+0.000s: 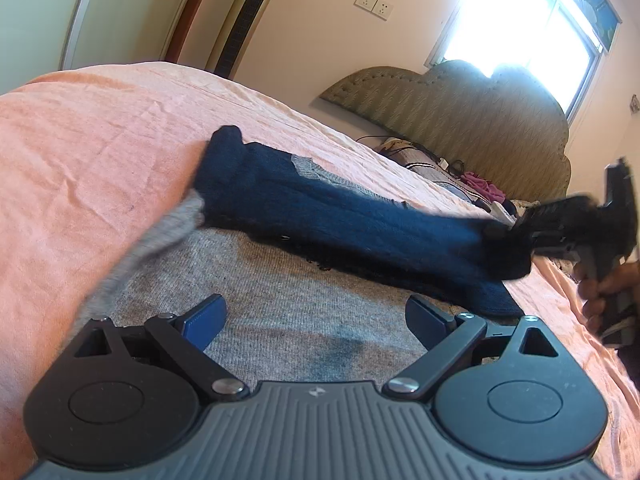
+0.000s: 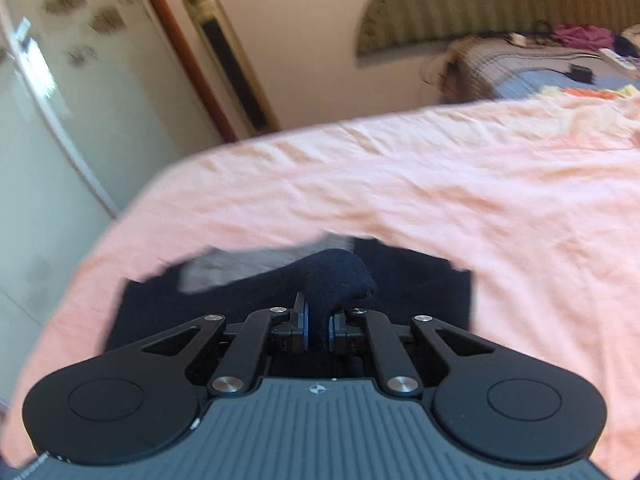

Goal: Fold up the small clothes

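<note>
Nearest, the left tongs (image 1: 316,316) hang wide open over the grey knit garment (image 1: 280,300), gripping nothing. That grey piece lies flat on the pink bedsheet (image 1: 100,160), and across its far side runs the navy knit garment (image 1: 320,216). At the right, the right tongs (image 2: 318,326) are pinched tight on a bunched corner of the navy knit. It looks soft, light and limp, likely to sag and stretch, so an edge or corner is the best hold.
</note>
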{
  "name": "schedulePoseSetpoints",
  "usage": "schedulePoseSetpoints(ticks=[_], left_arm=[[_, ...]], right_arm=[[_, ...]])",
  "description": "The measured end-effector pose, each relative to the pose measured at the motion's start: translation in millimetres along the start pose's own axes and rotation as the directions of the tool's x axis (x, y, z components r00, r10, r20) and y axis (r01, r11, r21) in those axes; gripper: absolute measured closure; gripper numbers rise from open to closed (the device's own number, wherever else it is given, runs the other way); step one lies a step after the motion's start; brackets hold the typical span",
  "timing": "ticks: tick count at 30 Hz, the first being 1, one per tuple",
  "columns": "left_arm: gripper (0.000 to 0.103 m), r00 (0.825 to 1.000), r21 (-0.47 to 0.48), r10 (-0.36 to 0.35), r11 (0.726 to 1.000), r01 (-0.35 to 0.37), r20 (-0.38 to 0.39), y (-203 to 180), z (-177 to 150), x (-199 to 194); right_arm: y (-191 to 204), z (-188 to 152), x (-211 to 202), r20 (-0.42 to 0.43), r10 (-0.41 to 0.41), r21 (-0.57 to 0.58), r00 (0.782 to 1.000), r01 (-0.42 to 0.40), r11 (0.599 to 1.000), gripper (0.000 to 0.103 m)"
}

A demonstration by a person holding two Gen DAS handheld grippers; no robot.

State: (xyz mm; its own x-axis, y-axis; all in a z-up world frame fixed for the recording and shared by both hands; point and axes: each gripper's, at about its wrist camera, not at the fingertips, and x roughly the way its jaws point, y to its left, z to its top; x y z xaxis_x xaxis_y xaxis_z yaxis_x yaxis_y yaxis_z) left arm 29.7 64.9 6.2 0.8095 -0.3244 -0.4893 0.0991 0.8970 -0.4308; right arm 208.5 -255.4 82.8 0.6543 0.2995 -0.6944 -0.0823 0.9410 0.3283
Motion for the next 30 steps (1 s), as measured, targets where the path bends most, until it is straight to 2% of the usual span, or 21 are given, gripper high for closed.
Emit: schedulePoseSetpoints(ticks=[1,2,4,5,6,7,9,10,11,13,15,17,18,19,20,21,22,25,26,28,30], left_arm=[[0.006,1.000,0.000,0.000,1.000,0.000,0.000,0.0,0.0,-0.1],[0.006,1.000,0.001,0.001,1.000,-0.001,-0.002,-0.2,0.3,-0.2],[0.006,1.000,-0.002,0.015,1.000,-0.015,-0.027,-1.1,8.5,-2.4],[0.006,0.999,-0.011,0.013,1.000,-0.013,-0.034,-0.8,18.3,-5.9],[0.006,1.000,-0.013,-0.005,1.000,0.005,-0.008,0.1,32.3,-11.9],[0.006,0.999,-0.003,-0.006,1.000,0.006,0.043,2.1,48.8,-16.8],[0.004,0.988,0.032,0.073,0.996,-0.078,0.138,7.2,83.1,-15.2],[0.003,0.981,0.039,0.118,0.991,-0.125,0.151,13.1,98.8,-5.1],[0.003,0.982,0.040,0.139,0.989,-0.145,0.126,22.0,111.8,11.4],[0.004,0.990,0.031,0.140,0.990,-0.139,-0.011,42.5,129.7,55.0],[0.016,0.981,0.025,0.155,0.988,-0.153,-0.115,53.3,135.2,88.4],[0.018,0.974,0.037,0.168,0.986,-0.164,-0.153,58.2,135.2,108.3],[0.032,0.967,0.039,0.193,0.981,-0.189,-0.167,60.6,133.6,116.6],[0.041,0.961,0.051,0.216,0.976,-0.210,-0.173,61.1,131.7,122.2],[0.068,0.959,0.095,0.242,0.969,-0.230,-0.150,56.6,131.0,123.5],[0.096,0.957,0.127,0.235,0.968,-0.215,-0.169,52.4,131.1,127.0],[0.096,0.959,0.148,0.225,0.968,-0.200,-0.171,49.8,130.2,127.2],[0.098,0.959,0.249,0.272,0.937,-0.247,-0.074,32.5,127.5,116.7],[0.099,0.955,0.272,0.294,0.923,-0.271,-0.046,31.1,126.8,115.5],[0.099,0.933,0.303,0.355,0.898,-0.320,-0.067,35.9,121.3,127.2],[0.098,0.931,0.335,0.364,0.881,-0.334,-0.029,31.2,115.4,124.2]], right_arm=[[-7.6,-4.2,9.4,-0.037,-0.011,0.010,0.999,0.011,1.000,0.087],[-12.9,-8.8,14.4,-0.050,-0.041,0.027,0.998,0.042,0.999,0.079],[-21.7,-18.5,7.1,0.007,-0.042,0.054,0.999,0.042,0.998,0.057],[-26.1,-21.5,-0.8,0.059,-0.035,0.076,0.998,0.031,0.997,0.031],[-31.6,-22.9,-10.5,0.117,-0.035,0.092,0.993,0.025,0.995,0.009],[-37.9,-22.6,-19.1,0.167,-0.039,0.099,0.985,0.023,0.995,0.003],[-52.9,-16.9,-26.1,0.185,-0.071,0.118,0.980,0.050,0.992,0.005],[-60.3,-12.0,-23.6,0.167,-0.089,0.128,0.982,0.068,0.990,0.006],[-66.4,-9.0,-19.8,0.158,-0.100,0.139,0.982,0.079,0.987,0.010],[-75.6,-4.4,-5.8,0.131,-0.090,0.161,0.987,0.068,0.985,0.011],[-77.7,-2.1,11.0,0.088,-0.053,0.179,0.995,0.037,0.983,0.016],[-74.9,-1.5,26.6,0.059,-0.028,0.162,0.998,0.018,0.987,0.018],[-69.5,-3.8,31.1,0.050,-0.022,0.131,0.998,0.016,0.991,0.025],[-64.7,-3.7,34.5,0.047,-0.026,0.093,0.999,0.022,0.995,0.031],[-60.4,-3.1,36.2,0.048,-0.041,0.054,0.998,0.038,0.998,0.048],[-59.9,-1.2,38.2,0.035,-0.039,0.045,0.999,0.037,0.998,0.090],[-61.9,0.6,37.2,0.035,-0.018,0.054,0.999,0.016,0.998,0.087],[-70.5,0.1,21.4,0.119,0.003,0.073,0.993,-0.012,0.997,0.089],[-77.6,-1.9,21.4,0.125,0.004,0.103,0.992,-0.017,0.995,0.090],[-88.1,-11.3,31.3,0.105,-0.028,0.130,0.994,0.014,0.991,0.091],[-90.2,-15.1,30.4,0.123,-0.019,0.178,0.992,-0.003,0.984,0.091]])
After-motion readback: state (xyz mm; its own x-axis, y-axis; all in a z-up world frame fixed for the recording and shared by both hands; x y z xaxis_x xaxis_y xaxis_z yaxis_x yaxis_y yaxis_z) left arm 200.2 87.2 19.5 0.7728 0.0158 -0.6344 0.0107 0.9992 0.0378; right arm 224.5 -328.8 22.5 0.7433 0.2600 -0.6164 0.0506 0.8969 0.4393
